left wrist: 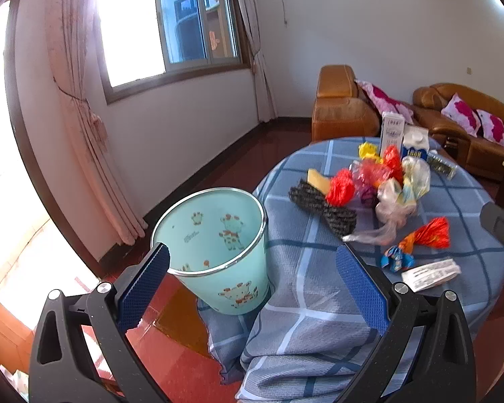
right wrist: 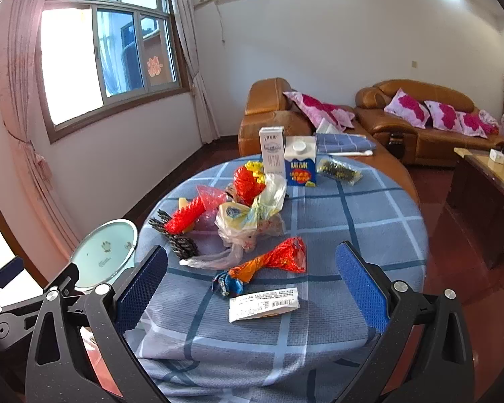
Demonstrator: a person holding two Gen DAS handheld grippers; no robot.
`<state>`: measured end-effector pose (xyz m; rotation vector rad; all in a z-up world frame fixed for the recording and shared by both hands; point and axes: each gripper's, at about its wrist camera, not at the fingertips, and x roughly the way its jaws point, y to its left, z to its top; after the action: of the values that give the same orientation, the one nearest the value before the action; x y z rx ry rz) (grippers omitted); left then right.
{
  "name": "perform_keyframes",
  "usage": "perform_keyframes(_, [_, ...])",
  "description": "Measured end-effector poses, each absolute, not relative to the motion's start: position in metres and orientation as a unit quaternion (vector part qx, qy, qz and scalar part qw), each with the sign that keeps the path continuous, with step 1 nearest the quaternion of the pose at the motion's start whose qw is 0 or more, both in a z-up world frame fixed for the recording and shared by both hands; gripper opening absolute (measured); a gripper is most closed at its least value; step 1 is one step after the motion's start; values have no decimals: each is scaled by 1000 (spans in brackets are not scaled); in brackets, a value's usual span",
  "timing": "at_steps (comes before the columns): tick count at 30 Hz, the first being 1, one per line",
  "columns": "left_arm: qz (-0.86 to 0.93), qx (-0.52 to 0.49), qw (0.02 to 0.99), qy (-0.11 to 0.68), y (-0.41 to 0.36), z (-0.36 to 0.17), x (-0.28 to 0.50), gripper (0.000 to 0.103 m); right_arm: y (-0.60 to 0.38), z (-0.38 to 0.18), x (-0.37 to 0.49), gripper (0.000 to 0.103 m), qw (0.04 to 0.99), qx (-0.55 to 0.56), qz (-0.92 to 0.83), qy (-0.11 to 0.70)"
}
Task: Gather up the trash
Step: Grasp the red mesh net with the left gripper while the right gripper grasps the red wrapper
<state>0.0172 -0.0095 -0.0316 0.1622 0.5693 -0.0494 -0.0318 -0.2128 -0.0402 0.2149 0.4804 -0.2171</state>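
Observation:
A round table with a blue checked cloth (right wrist: 352,221) carries a heap of trash: red and clear plastic bags (right wrist: 248,215), an orange-red wrapper (right wrist: 275,258), a blue candy wrapper (right wrist: 226,283), a white receipt (right wrist: 263,304), and a black scrubby strip (right wrist: 178,238). A mint-green bin (left wrist: 215,235) stands on the floor left of the table, empty inside. My left gripper (left wrist: 252,262) is open beside the bin's rim. My right gripper (right wrist: 252,268) is open, empty, above the near table edge, facing the receipt. The left gripper also shows in the right wrist view (right wrist: 3,288).
Two milk cartons (right wrist: 285,159) and a packaged snack (right wrist: 339,169) stand at the table's far side. Brown leather sofas with pink cushions (right wrist: 420,117) line the back wall. A dark cabinet (right wrist: 487,194) stands to the right. A curtained window (right wrist: 111,57) is at left.

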Motion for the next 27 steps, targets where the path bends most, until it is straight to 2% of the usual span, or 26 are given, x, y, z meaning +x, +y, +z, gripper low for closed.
perform_keyframes(7, [-12, 77, 948, 308, -4, -56, 43, 97, -233, -61, -7, 97, 953, 119, -101, 261])
perform_keyframes(9, [-11, 70, 945, 318, -3, -63, 53, 97, -237, -66, 1, 93, 951, 118, -100, 269])
perform_keyframes(11, [-11, 68, 941, 331, -3, -70, 64, 97, -244, -71, 11, 83, 948, 118, -101, 278])
perform_keyframes(23, [-36, 86, 928, 360, -24, -95, 105, 96, -293, -100, 43, 83, 931, 127, -122, 319])
perform_keyframes(27, [-63, 73, 923, 373, -28, -103, 115, 89, -296, -105, 48, 83, 930, 108, -110, 334])
